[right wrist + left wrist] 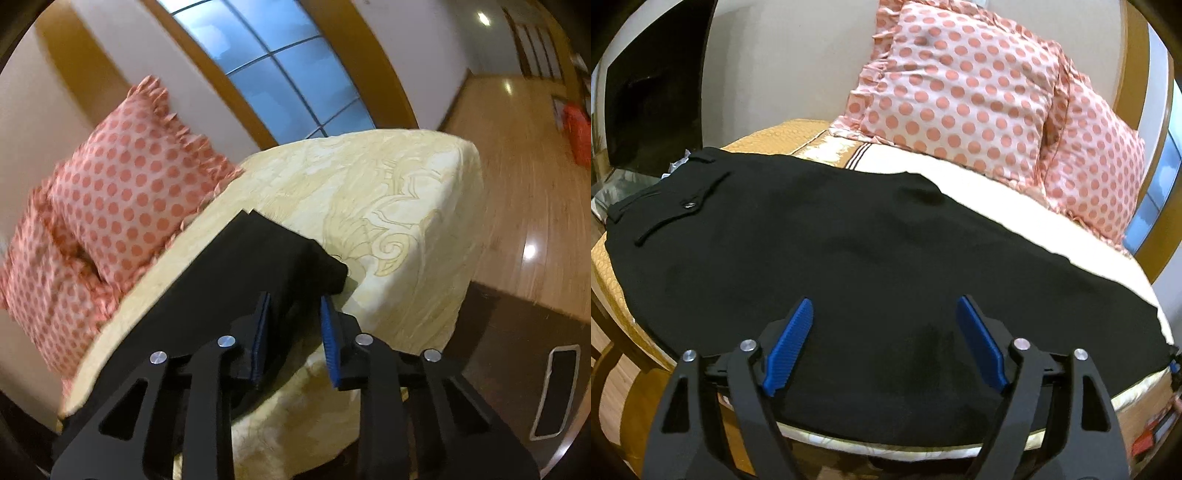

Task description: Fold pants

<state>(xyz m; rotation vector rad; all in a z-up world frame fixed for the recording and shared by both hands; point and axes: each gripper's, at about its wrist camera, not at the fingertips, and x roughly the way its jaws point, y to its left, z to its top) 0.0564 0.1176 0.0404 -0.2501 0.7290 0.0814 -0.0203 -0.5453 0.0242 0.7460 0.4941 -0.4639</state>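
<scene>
Black pants point(831, 258) lie flat across the bed, waistband and buttoned back pocket point(689, 205) at the far left. My left gripper point(884, 314) is open, its blue pads over the near edge of the pants' middle, holding nothing. In the right wrist view the leg end of the pants point(266, 266) lies on the cream bedspread. My right gripper point(295, 306) is partly open with its blue pads either side of the leg hem's near corner, not clamped on it.
Two pink polka-dot pillows point(960, 85) lean against the wall behind the pants; they also show in the right wrist view point(125, 192). The cream patterned bedspread point(388, 206) drops off at the bed's edge to a wooden floor point(524, 166). A dark screen point(653, 85) stands at far left.
</scene>
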